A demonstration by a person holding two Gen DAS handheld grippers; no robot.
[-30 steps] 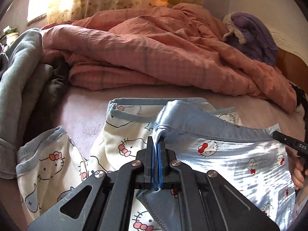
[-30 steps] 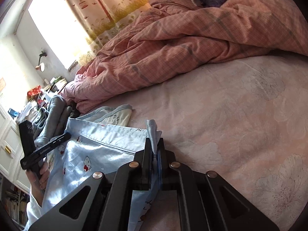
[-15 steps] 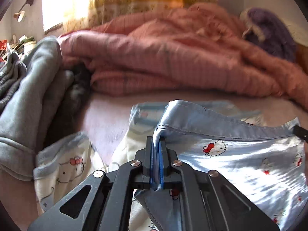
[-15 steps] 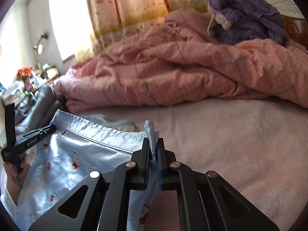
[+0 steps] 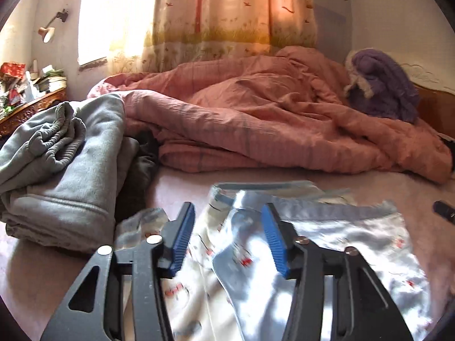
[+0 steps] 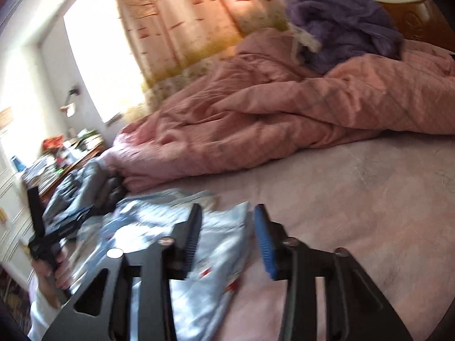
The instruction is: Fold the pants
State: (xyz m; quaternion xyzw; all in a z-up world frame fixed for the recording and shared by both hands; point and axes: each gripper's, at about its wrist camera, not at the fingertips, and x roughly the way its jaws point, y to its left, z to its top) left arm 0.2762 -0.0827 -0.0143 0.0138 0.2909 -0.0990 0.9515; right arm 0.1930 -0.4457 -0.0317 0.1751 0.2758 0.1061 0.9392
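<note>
I see the bed [image 5: 184, 182] filling both views, its pale pink sheet bare on my right side. A rumpled pink quilt [image 5: 256, 125] is heaped across the far half, with a purple fleece garment [image 5: 381, 88] on top of it toward the headboard and a patterned curtain [image 5: 227, 14] glowing behind. A pile of grey clothes [image 5: 62, 153] sits at the left, just beside the quilt's edge. The pants [image 5: 312, 255], light blue and white with small red-bowed cartoon prints, lie on the sheet near me, 1 layer turned over onto another; the print is blurred, so I can't read the fold edges well. My left hand-held gripper [image 5: 227, 241] hangs over the pants with its jaws parted; they have just been opening, and cloth shows in the gap below but the blue pads [image 5: 182, 236] press on nothing. My right hand-held gripper [image 6: 227, 241] sits over the pants' right edge, jaws likewise just opened and apart, cloth under the left finger, bare sheet under the right. In the right wrist view a hand [image 6: 54, 275] holds the other gripper's handle at the far left. A small wall lamp [image 5: 47, 32] hangs by the window.
</note>
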